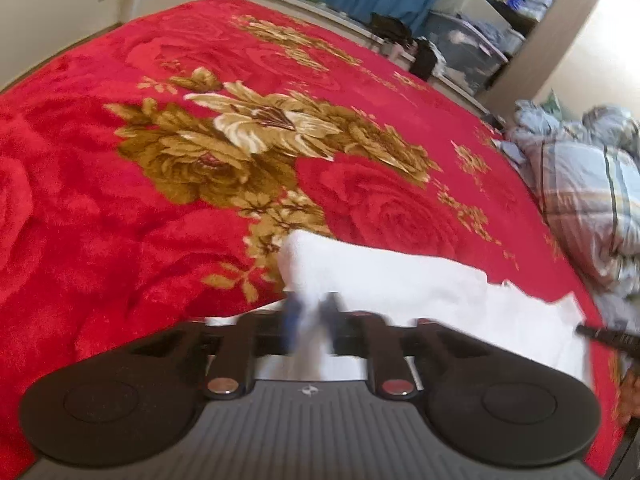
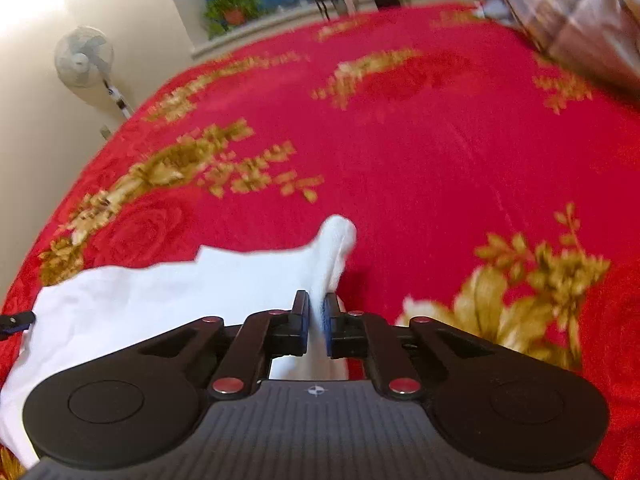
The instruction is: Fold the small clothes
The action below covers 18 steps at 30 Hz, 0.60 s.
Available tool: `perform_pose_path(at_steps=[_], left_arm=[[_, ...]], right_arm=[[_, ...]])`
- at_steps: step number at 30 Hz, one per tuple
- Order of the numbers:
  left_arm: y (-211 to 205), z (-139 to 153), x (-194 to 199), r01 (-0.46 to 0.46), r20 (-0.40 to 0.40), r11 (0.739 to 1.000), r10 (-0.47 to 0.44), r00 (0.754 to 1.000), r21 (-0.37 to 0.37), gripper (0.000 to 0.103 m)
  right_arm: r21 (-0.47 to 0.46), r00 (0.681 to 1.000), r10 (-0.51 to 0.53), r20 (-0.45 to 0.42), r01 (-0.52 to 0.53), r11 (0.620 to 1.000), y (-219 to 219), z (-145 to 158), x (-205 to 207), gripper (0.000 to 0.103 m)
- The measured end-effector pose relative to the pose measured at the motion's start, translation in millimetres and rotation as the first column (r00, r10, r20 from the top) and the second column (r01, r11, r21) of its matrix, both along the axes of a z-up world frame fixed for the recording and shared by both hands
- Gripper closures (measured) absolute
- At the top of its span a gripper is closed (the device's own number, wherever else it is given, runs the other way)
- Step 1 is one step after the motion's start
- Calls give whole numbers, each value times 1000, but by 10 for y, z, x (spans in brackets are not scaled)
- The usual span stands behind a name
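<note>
A small white garment (image 1: pixel 420 284) is stretched between my two grippers over the red floral blanket (image 1: pixel 160 208). My left gripper (image 1: pixel 310 308) is shut on its left end; the fingers are blurred. My right gripper (image 2: pixel 317 312) is shut on the garment's right end (image 2: pixel 334 248), and the cloth (image 2: pixel 140 304) hangs away to the left in the right wrist view. The right gripper's tip shows at the right edge of the left wrist view (image 1: pixel 608 336); the left gripper's tip shows at the left edge of the right wrist view (image 2: pixel 16 322).
The red blanket (image 2: pixel 420 160) covers a wide bed. A rumpled blue-grey plaid quilt (image 1: pixel 592 196) lies at the bed's right side, also in the right wrist view (image 2: pixel 580 20). A windowsill with a potted plant (image 2: pixel 232 12), a fan (image 2: pixel 84 60) and storage bins (image 1: pixel 468 44) stand beyond the bed.
</note>
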<state>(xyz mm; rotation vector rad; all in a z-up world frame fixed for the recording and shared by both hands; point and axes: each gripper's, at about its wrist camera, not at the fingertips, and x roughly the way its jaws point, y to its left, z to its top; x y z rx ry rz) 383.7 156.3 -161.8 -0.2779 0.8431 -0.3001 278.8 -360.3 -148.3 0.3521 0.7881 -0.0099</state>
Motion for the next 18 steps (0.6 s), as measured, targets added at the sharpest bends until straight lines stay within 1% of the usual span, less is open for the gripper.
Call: perform_pose_path(at_steps=[1,2,4,5,6,8,9,10,11,12,13,14,16,17,18], left_arm=[[3,53,-24,0,24,1000,0,1000,11,100],[36,128,-54,-6,56,1000,6,998,0,100],[168,336,-134,-40,116,998,46,992,-54,100],[241,430,-178,-61,140,995,72,988,-78,100],[304,496,-224,-80,161,993,94,983,-88,100],[394,562,-294,-115,184,990,128,975,-79,100],[425,544,-305,-123,172,990,134,976,-75,99],[426,503,-300,-117,145,991,125,981,-66,99],[411,460,-291,-107,112,993,112,987,-48,98],[400,430,-289,-90,83,995,93,992,-38,98],[401,420,-307,-81,62,996,84,995,-38,98],[412,441,-353,-91,51,995,93,994,-38,95],[444,526,-477,-101,28,994,102,994,-51,89],[456,564,-542,-98,11,993,99,995,-61,86],[460,609,-611,-89,-17,993,88,996,-73,86]], right_arm=[[0,1000,6,25,-6,1000,7,39,-7,96],[-7,998,16,56,-16,1000,23,89,-18,96],[-22,992,33,123,-31,999,54,202,-35,96],[-21,984,40,171,-37,999,69,279,-50,96],[-15,978,44,205,-41,999,72,331,-53,96],[-14,962,43,269,-41,999,97,420,-56,96],[-21,960,37,279,-33,999,107,436,-41,96],[-34,964,29,265,-21,999,122,420,-1,95],[-47,974,17,226,-7,999,133,373,56,93],[-46,983,8,185,1,999,139,322,97,86],[-24,993,14,115,-12,1000,117,233,156,81],[-13,997,15,74,-14,1000,105,176,172,76],[-19,999,9,39,-8,1000,84,138,122,74],[-17,999,17,37,-16,1000,69,155,67,70],[-6,999,26,34,-26,1000,39,182,-18,63]])
